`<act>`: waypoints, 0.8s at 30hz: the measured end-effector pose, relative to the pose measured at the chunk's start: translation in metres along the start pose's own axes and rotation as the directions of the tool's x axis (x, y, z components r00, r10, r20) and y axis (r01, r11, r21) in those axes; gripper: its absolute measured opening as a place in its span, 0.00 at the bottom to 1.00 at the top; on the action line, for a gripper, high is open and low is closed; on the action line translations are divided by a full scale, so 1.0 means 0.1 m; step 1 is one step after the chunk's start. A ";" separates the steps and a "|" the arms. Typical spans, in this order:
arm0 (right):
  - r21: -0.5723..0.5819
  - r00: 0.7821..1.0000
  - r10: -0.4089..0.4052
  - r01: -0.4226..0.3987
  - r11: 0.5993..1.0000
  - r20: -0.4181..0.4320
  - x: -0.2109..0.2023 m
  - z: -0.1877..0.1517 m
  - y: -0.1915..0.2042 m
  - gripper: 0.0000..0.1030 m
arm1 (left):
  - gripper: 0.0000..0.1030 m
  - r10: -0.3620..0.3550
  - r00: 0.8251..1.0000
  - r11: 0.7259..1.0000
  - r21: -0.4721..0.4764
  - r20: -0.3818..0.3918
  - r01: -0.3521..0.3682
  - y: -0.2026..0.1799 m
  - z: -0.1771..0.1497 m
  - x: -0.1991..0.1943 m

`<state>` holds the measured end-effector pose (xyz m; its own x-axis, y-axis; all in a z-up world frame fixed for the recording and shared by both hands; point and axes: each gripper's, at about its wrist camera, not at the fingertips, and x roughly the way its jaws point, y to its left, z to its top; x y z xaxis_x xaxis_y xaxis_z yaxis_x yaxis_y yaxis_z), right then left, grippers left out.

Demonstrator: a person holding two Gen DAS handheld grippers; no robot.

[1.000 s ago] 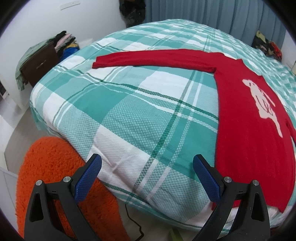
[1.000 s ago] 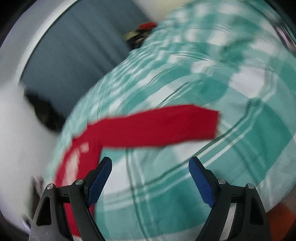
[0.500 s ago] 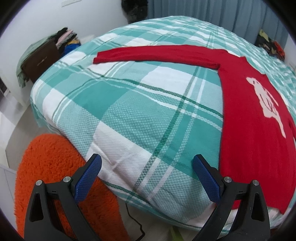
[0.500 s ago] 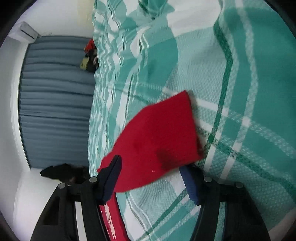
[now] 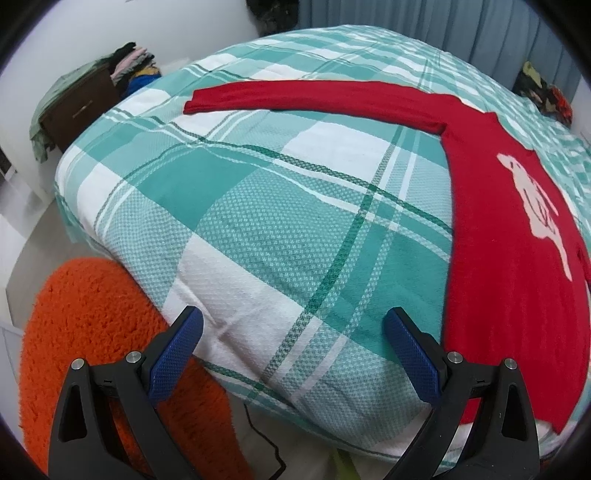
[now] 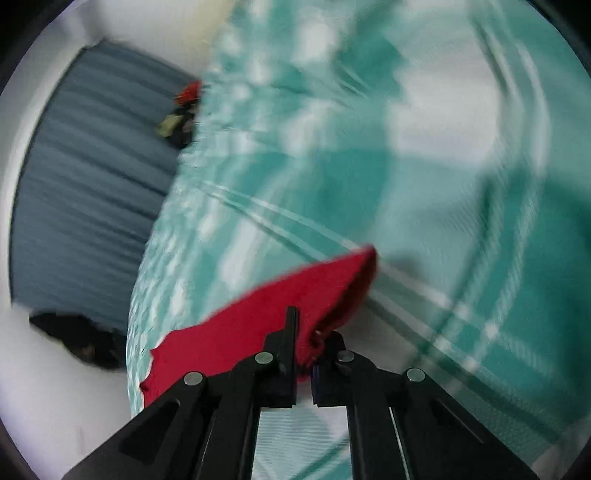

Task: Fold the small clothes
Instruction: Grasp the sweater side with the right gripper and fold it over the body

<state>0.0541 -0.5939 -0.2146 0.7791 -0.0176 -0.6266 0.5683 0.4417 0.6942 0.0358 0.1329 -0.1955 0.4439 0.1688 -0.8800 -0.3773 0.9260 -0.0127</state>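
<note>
Carry the pinched sleeve across the red sweater [image 5: 509, 236]

Your right gripper [image 6: 303, 363] pinches a sleeve end [image 6: 295, 302]; lift low and lay it flat over the sweater's body on the bed [image 5: 280, 221]. Left gripper [image 5: 293, 349], fingers spread, waits beside the hem.

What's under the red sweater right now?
The red sweater lies on the checked bedspread; nothing else shows beneath it. The right tool pinches one sleeve; what the body covers is hidden.

Home bedroom: plaid-covered bed [image 5: 258, 221], curtains [image 5: 443, 22], dresser [image 5: 79, 107] (clothes piled on top).
</note>
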 end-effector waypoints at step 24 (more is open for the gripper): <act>-0.438 0.809 0.290 -0.536 0.722 -0.512 0.64 -1.33 3.28 0.90 | 0.96 -0.055 0.998 0.998 -0.046 -0.037 0.054 0.10 0.04 0.05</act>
<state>0.2552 -0.3313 -0.0742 0.6594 0.5730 -0.4867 -0.1229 0.7208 0.6821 0.0376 0.1446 -0.1979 0.4340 0.1048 -0.8948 -0.3899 0.9173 -0.0816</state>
